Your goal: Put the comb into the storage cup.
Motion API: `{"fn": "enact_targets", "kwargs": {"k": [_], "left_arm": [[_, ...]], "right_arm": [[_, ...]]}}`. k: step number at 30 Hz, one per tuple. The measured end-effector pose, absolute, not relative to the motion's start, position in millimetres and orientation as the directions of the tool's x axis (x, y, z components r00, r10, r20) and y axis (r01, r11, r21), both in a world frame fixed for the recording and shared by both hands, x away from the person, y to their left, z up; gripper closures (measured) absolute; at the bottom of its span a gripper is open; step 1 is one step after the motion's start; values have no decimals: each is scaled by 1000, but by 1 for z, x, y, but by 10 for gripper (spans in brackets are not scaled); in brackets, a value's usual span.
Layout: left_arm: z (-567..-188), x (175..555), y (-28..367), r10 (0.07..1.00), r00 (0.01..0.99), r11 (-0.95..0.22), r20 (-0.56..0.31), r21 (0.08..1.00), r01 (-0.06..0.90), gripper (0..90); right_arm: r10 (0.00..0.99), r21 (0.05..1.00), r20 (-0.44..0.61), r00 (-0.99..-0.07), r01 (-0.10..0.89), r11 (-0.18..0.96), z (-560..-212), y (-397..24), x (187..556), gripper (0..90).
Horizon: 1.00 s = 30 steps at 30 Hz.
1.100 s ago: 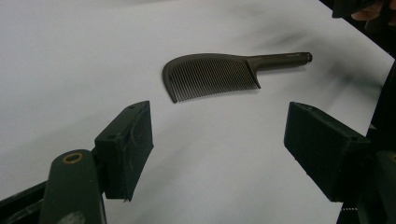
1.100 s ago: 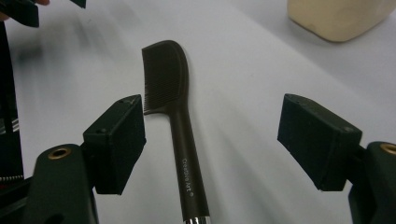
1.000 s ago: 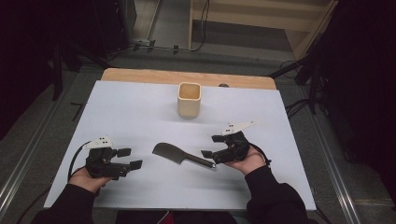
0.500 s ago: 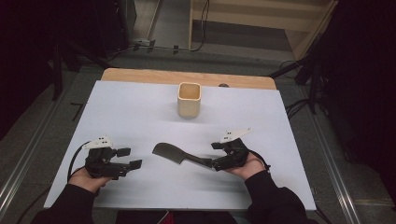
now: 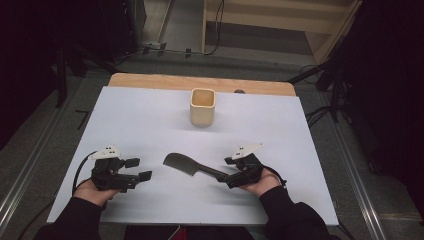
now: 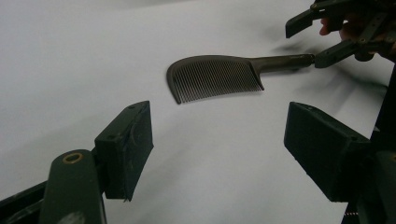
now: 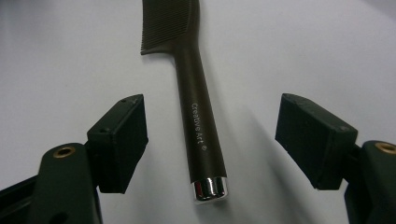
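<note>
Dark comb (image 5: pixel 192 167) lay flat on table (image 5: pixel 150 115) near front edge, about midway, teeth end pointing left, handle toward right. Right gripper (image 7: pixel 210 140) spread wide, handle between jaws, not clamped, chrome tip nearest camera. Left gripper (image 5: pixel 139 169) wide too, empty, near front-left corner, well apart from comb. Beige cup (image 5: pixel 202 107) stood upright near back edge.
</note>
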<state>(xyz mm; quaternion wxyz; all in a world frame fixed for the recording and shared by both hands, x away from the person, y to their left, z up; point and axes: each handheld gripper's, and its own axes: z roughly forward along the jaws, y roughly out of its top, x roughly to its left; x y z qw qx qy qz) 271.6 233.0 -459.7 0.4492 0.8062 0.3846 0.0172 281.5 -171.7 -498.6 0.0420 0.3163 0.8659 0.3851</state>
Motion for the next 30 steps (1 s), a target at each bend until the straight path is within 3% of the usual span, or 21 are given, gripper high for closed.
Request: {"fn": "enact_targets", "kwargs": {"k": [16,24,30], "left_arm": [[-459,272,233,637,703,-300,-316,739,604,242],[-459,272,233,638,704,-303,-313,738,603,242],[-460,272,233,637,705,-307,-310,737,602,242]], "right_arm": [[579,657,99,-810,490,573,-511,-166,280,353],[555,667,40,-831,436,605,-511,-162,274,514],[546,673,37,-837,424,605,-512,-162,273,569]]}}
